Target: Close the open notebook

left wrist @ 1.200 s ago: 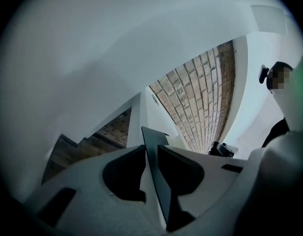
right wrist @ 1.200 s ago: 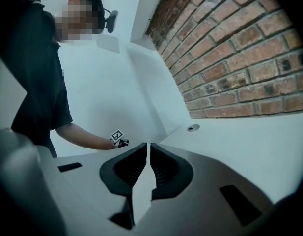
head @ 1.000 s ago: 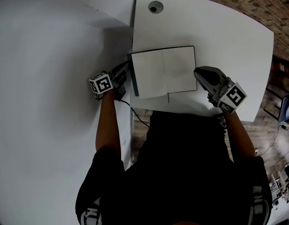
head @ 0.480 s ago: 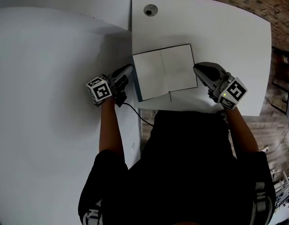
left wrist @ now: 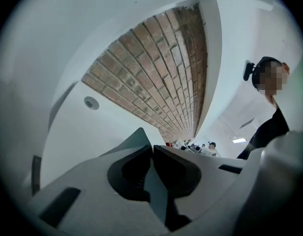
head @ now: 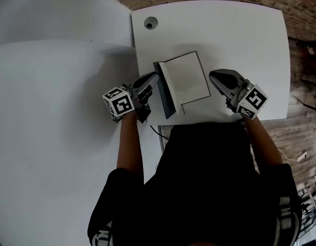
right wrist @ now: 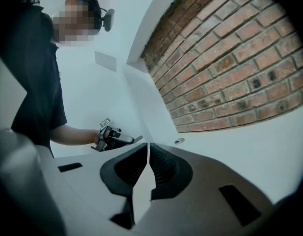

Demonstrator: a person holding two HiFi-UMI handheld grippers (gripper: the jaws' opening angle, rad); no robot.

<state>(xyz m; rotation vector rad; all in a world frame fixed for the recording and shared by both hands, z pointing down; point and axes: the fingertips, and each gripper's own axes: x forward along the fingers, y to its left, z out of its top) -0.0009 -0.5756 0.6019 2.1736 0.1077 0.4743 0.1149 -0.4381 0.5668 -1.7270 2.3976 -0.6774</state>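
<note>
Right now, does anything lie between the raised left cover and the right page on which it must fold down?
Nothing visible does. The right page is bare. The left gripper holds the raised cover at the left side, and the right gripper sits beside the page's right edge, not over it.

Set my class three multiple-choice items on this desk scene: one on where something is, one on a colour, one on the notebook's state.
1. The desk has a round hole. Where?
A near right corner
B far left corner
C middle

2. The notebook has a cover coloured:
A red
B yellow
C dark blue-grey

3. The notebook is:
A flat open
B partly closed, cover raised
C fully shut

Answers:
1. B, the hole sits by the desk's far left edge.
2. C, the raised cover shows dark blue-grey.
3. B, the left gripper holds the cover tilted above the white pages.
</note>
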